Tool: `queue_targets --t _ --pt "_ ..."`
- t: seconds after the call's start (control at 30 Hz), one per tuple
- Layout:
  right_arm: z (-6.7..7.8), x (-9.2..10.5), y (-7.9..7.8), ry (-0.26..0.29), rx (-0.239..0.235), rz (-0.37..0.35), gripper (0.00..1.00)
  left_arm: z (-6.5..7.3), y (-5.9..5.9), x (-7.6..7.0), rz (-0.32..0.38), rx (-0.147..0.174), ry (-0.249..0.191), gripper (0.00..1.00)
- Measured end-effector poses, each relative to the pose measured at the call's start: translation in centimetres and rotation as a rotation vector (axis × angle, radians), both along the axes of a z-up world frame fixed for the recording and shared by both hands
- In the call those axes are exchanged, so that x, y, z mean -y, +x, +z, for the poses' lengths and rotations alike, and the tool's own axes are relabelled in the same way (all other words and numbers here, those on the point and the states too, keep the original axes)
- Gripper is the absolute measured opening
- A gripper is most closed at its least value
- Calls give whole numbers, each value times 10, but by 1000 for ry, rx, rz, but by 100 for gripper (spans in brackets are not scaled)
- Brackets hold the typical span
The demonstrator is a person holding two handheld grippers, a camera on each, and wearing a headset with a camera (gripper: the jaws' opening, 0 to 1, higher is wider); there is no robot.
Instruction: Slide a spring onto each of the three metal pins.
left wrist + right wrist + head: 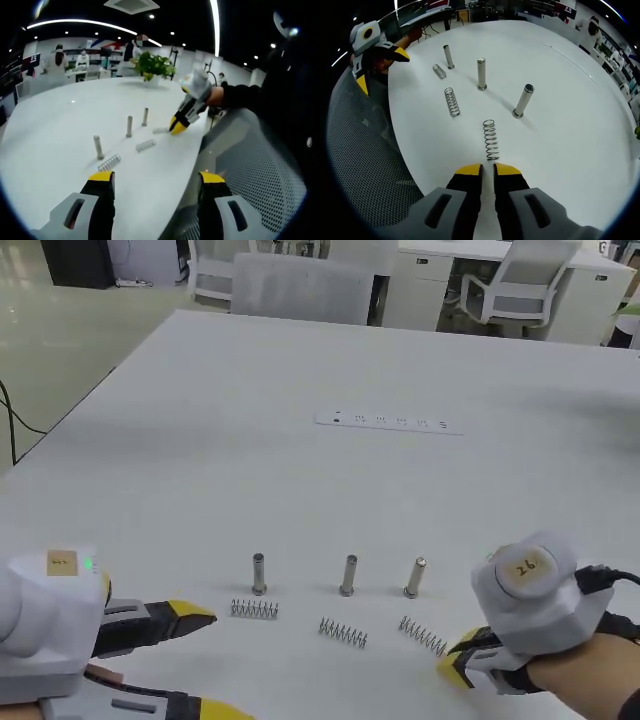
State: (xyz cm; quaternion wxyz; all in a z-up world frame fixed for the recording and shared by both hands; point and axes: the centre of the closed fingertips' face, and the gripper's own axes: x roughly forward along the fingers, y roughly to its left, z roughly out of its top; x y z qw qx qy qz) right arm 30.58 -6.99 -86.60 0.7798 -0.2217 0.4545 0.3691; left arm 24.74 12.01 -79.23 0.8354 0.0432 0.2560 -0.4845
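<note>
Nearer than the row of pins, the left gripper (156, 177) sits low over the smooth white worktop (300, 470), its yellow-tipped jaws spread wide and empty; the right gripper (488, 170), jaws almost together on nothing, aims along the end spring (490, 140); three coiled wire springs (343, 632) lie flat, lengthwise roughly along the row; just beyond them, three cylindrical metal pins (349, 575) stand upright.

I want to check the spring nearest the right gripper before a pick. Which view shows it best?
The right gripper view: the spring lies large and unblocked just ahead of the right gripper. The head view shows the spring small, beside that gripper. The left gripper view shows the spring tiny and blurred.
</note>
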Motion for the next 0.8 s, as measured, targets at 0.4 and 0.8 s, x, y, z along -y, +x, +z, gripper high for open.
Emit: queue_targets --t 0.4,0.8 --pt "0 0 0 6 -3 -8 6 -1 -1 -1 -5 -2 8 63" --pt "2 3 8 -38 42 2 14 -1 -1 -1 -4 -3 6 63"
